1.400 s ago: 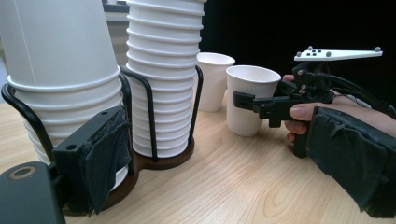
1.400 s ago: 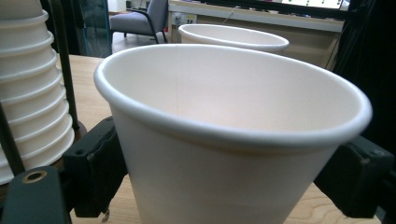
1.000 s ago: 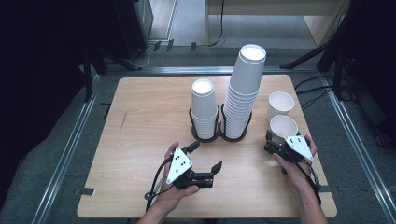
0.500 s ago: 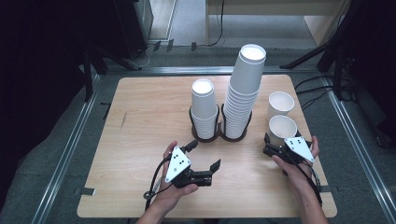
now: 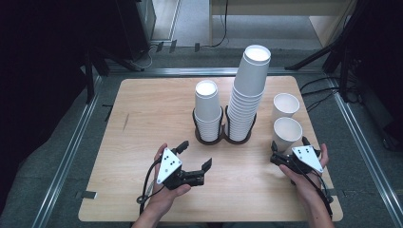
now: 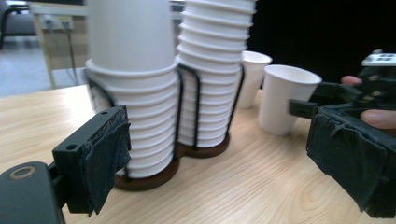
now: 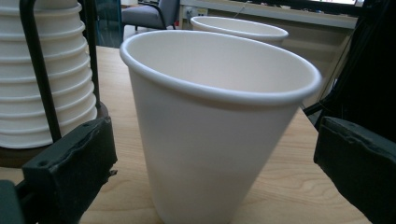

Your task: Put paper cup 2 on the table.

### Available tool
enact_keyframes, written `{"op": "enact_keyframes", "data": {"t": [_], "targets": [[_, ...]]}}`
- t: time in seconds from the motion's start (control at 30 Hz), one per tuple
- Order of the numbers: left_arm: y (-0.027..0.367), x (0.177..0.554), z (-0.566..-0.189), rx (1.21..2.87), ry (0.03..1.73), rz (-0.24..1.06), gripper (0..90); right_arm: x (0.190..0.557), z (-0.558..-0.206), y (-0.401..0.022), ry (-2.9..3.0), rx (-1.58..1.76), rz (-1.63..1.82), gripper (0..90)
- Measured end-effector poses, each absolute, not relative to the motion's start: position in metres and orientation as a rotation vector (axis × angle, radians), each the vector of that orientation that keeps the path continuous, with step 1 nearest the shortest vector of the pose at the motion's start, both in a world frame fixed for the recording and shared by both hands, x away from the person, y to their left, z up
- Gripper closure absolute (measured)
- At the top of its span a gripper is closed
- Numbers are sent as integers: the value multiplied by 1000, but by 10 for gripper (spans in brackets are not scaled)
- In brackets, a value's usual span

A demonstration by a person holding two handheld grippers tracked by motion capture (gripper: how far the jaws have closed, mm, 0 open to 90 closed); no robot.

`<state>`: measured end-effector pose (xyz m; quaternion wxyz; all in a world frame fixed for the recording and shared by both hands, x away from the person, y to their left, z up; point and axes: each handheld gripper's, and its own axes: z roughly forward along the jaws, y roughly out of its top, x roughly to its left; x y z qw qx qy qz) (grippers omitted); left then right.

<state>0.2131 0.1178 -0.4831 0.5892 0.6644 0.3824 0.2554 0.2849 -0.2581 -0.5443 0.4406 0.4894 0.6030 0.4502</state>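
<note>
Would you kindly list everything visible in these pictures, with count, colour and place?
table: one, light wood, under everything
cup holder: one, dark wire, double ring, table middle
short cup stack: one, white, holder's left ring
tall cup stack: one, white, holder's right ring
near loose cup: one, white, upright, between the right gripper's open jaws, pads apart from it
far loose cup: one, white, upright, behind it
left gripper: one, black, jaws open, empty, near the front edge
right gripper: one, black, jaws have just been opening
</note>
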Motion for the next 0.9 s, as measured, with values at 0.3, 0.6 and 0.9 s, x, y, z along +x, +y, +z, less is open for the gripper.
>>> {"op": "enact_keyframes", "data": {"t": [0.3, 0.6, 0.9], "targets": [[146, 207, -502, 1573, 980, 621, 68, 269, -545, -263, 1514, 1197, 1118, 0], [194, 196, -522, 1584, 1108, 683, 68, 254, -547, -269, 1535, 1188, 1113, 0], [236, 178, -532, 1567, 1199, 728, 68, 237, -546, -284, 1527, 1201, 1105, 0]]}}
